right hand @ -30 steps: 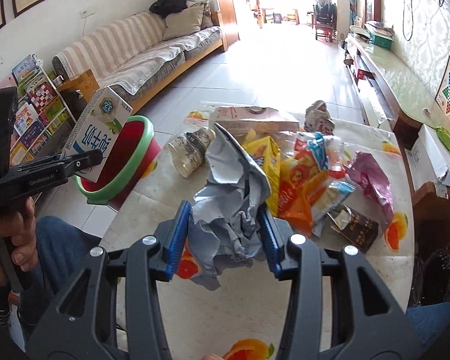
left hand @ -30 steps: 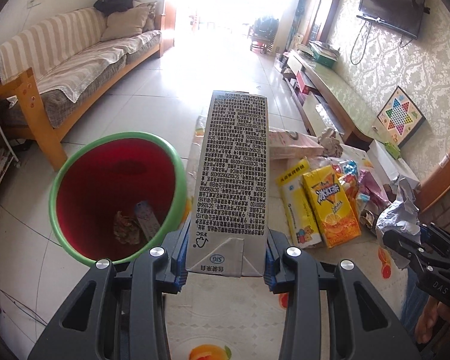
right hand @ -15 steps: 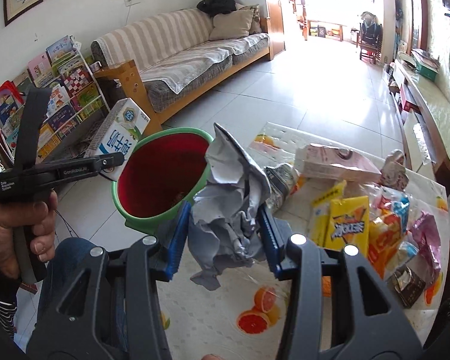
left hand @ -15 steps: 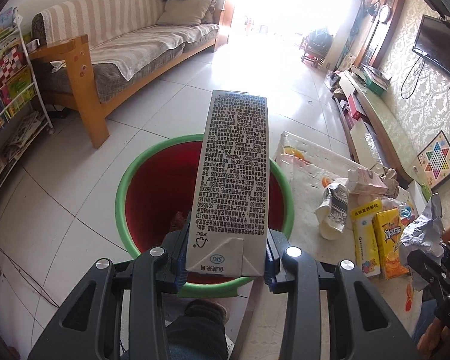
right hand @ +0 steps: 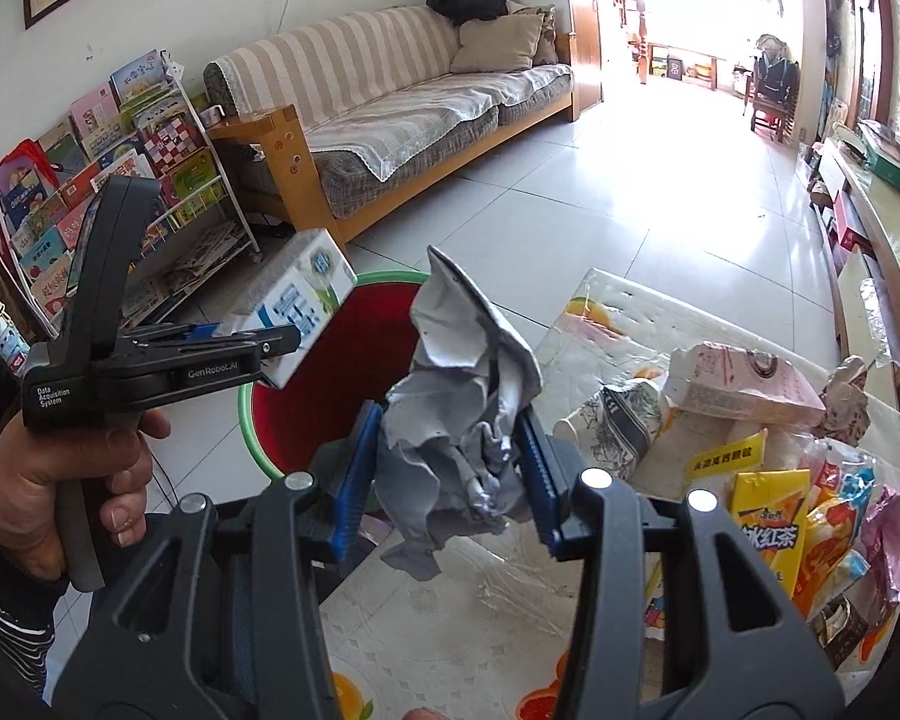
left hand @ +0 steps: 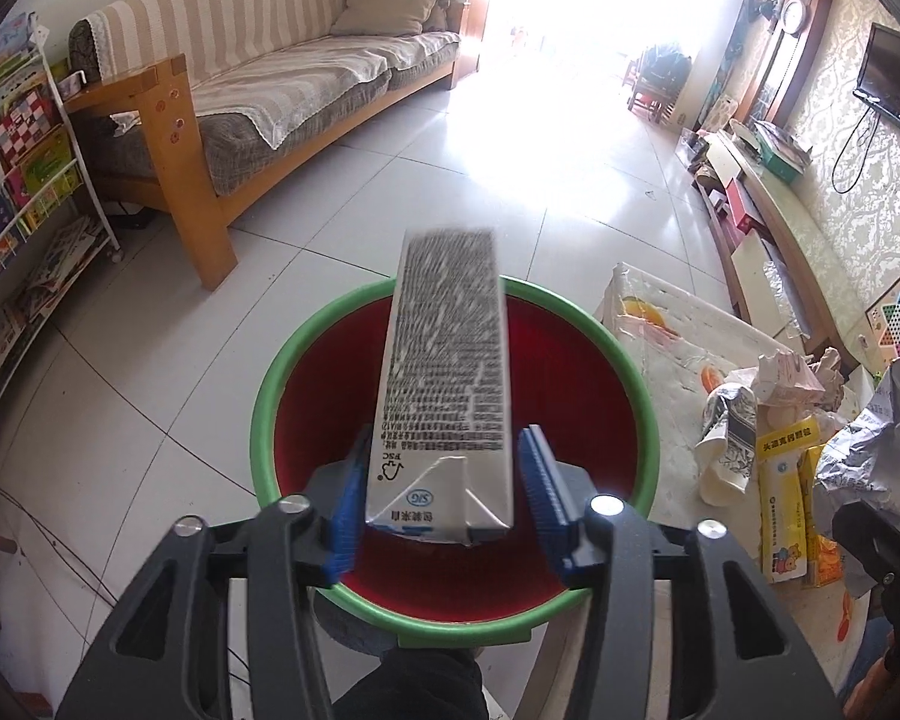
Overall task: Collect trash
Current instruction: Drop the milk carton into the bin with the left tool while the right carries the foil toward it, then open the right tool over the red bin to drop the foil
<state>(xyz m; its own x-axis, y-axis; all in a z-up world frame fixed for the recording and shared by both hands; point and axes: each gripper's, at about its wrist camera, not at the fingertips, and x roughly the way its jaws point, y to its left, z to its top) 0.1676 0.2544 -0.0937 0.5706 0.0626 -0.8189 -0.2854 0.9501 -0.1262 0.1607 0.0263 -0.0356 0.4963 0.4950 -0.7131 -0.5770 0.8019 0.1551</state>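
White floor tiles surround your red bin. Your left gripper is opening around the carton above it; at three o'clock, your right gripper clamps crumpled foil over the littered table.

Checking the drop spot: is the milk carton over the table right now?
No: in the left wrist view the milk carton hangs over the red bin, between the left gripper's opening jaws.

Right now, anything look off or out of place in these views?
Nothing broken or spilled. The milk carton sits loose between the left gripper's opening jaws, with a gap at each pad, above the red bin. Right gripper clamps crumpled grey paper. Wrappers clutter the table.
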